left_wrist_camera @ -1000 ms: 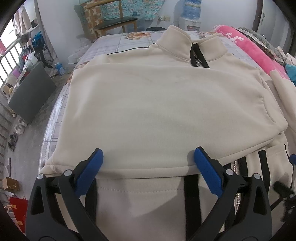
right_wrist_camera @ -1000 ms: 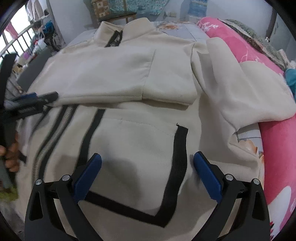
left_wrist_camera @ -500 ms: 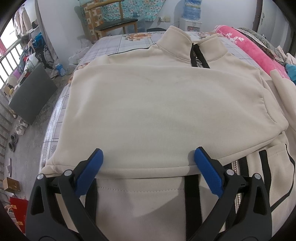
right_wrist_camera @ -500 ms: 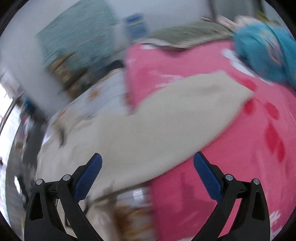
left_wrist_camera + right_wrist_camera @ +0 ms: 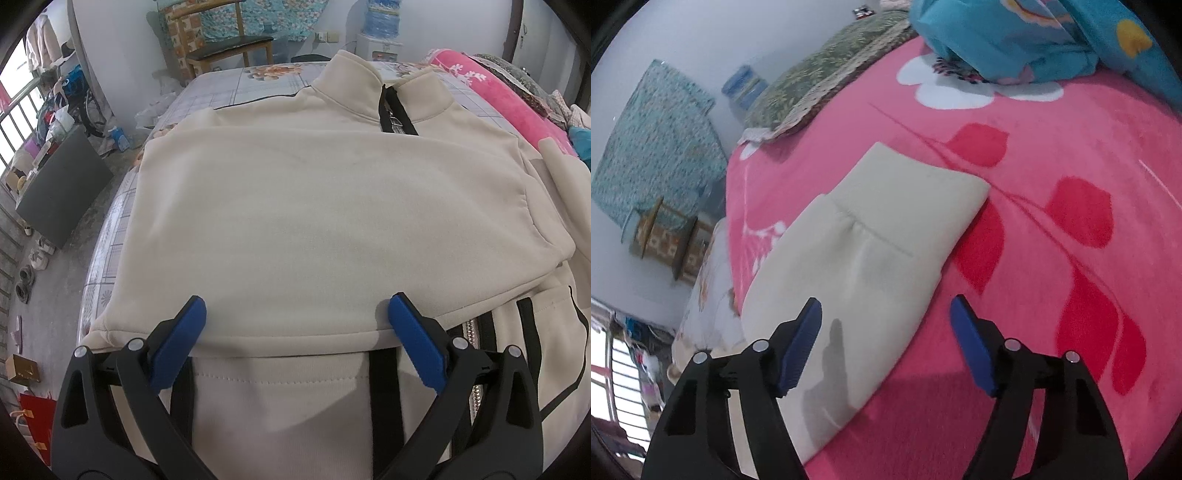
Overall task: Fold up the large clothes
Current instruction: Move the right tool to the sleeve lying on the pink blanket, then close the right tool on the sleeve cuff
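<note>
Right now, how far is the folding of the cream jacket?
Done: one sleeve already lies folded across the jacket chest. In hand: the right gripper, jaws just closing but still open and touching nothing, hangs over the other sleeve, which lies spread on the pink blanket. The left gripper waits open. Left: folding that sleeve in, then the body.

No readable text, label or number anywhere.

Jacket: lower front runs off the bottom edge behind the left gripper, hem unseen. Sleeve: cuff end visible, the rest cut off bottom-left behind the right gripper. Left-edge floor clutter too small to identify.
</note>
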`<state>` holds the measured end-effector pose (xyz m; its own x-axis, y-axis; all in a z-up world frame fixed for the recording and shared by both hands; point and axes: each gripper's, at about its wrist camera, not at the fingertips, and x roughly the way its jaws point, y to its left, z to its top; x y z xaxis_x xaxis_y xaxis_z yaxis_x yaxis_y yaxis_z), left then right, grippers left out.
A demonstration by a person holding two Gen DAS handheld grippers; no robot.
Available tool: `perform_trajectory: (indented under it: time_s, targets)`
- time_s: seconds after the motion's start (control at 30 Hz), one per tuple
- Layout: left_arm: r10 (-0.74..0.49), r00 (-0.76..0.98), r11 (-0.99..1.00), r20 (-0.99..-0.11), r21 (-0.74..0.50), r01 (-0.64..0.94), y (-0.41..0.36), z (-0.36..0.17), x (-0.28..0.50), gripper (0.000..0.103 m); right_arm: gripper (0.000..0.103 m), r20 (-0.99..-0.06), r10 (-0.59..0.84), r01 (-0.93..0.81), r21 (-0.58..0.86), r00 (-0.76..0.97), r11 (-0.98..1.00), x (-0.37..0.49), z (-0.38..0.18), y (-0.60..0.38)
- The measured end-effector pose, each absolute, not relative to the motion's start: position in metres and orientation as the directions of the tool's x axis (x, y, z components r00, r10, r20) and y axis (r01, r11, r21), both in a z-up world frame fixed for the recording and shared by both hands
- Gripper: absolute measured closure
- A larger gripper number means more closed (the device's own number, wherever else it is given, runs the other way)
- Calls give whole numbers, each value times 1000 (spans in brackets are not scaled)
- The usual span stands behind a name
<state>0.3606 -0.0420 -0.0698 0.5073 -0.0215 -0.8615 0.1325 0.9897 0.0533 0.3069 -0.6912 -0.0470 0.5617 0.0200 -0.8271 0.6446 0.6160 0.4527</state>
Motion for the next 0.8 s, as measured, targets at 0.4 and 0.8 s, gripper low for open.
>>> perform_trajectory:
  time_s: [0.4,0.8]
  targets:
    - [-24,519,989,-854,57,139,-41,-70,358,7,54,-801,12,693,525,598,494,309,-62,-722]
    - [-8,534,987,-845,80,142,-43,-68,357,7,54,-779,25,682,564,627,464,303,-67,-724]
